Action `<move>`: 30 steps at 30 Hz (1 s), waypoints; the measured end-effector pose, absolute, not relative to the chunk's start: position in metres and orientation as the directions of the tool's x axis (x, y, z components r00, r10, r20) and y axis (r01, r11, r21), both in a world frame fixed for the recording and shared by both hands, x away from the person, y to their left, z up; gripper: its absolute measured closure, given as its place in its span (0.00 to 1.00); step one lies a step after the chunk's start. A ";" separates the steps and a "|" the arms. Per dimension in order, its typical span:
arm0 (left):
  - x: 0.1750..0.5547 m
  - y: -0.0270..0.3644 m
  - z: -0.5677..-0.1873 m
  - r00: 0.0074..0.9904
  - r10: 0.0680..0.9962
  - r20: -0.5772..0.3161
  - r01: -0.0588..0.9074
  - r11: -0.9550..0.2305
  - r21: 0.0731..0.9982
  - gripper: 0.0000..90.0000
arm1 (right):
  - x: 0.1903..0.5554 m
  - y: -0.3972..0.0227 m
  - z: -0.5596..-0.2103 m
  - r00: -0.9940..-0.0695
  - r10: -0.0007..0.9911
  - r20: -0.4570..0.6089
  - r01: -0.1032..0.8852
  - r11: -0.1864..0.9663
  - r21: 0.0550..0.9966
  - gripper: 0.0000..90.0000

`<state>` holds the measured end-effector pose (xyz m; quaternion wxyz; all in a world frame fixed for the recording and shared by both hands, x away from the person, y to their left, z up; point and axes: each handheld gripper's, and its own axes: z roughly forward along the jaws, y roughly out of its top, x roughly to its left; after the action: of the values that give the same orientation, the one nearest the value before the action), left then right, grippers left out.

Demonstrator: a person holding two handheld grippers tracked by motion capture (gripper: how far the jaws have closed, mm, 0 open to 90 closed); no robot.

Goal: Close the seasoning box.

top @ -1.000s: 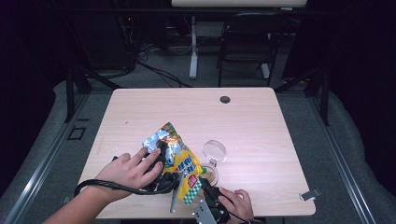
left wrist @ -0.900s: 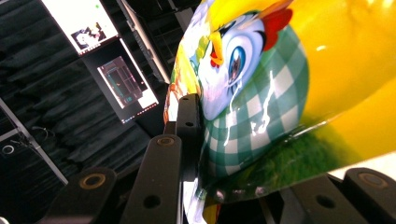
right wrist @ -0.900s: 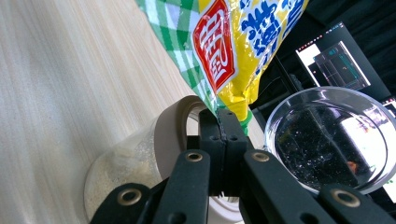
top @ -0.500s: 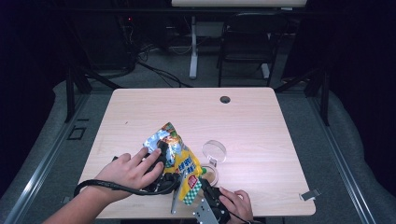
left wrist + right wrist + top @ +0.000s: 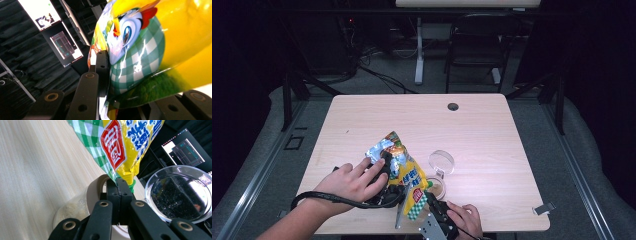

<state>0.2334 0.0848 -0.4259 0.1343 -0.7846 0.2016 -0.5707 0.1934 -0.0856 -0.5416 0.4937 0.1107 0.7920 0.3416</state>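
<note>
Keep the snack bag (image 5: pixel 404 172) tilted at lower centre of the high view, above the surface (image 5: pixel 492 125). Your left tool (image 5: pixel 384 192) clamps the bag's body and has just been closing further; your right tool (image 5: pixel 117 182) stays pinched together on its lower corner. Aim the opening over the small jar (image 5: pixel 437 186). The clear lid (image 5: pixel 441 161) lies just beside it; avoid it.

A light wooden table with rounded corners (image 5: pixel 492 130) has a round black grommet (image 5: pixel 453 106) near its far edge. Near the front stand a clear round lid (image 5: pixel 441 161) and a small open jar of pale powder (image 5: pixel 438 186)
</note>
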 end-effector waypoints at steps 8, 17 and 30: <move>0.234 0.084 -0.424 0.273 -0.480 0.834 -0.169 -0.877 -0.450 0.87 | 0.194 -0.087 -0.542 -0.494 0.522 -0.695 -0.161 0.731 0.663 1.00; 0.234 0.082 -0.422 0.268 -0.485 0.833 -0.174 -0.874 -0.453 0.87 | 0.194 -0.087 -0.540 -0.509 0.531 -0.677 -0.146 0.722 0.676 1.00; 0.234 0.078 -0.421 0.256 -0.504 0.825 -0.173 -0.863 -0.474 0.87 | 0.195 -0.088 -0.541 -0.504 0.530 -0.682 -0.146 0.726 0.672 1.00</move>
<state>0.2339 0.0784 -0.4210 0.1452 -0.7789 0.2172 -0.5701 0.1947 -0.0877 -0.5405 0.4828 0.1210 0.7937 0.3498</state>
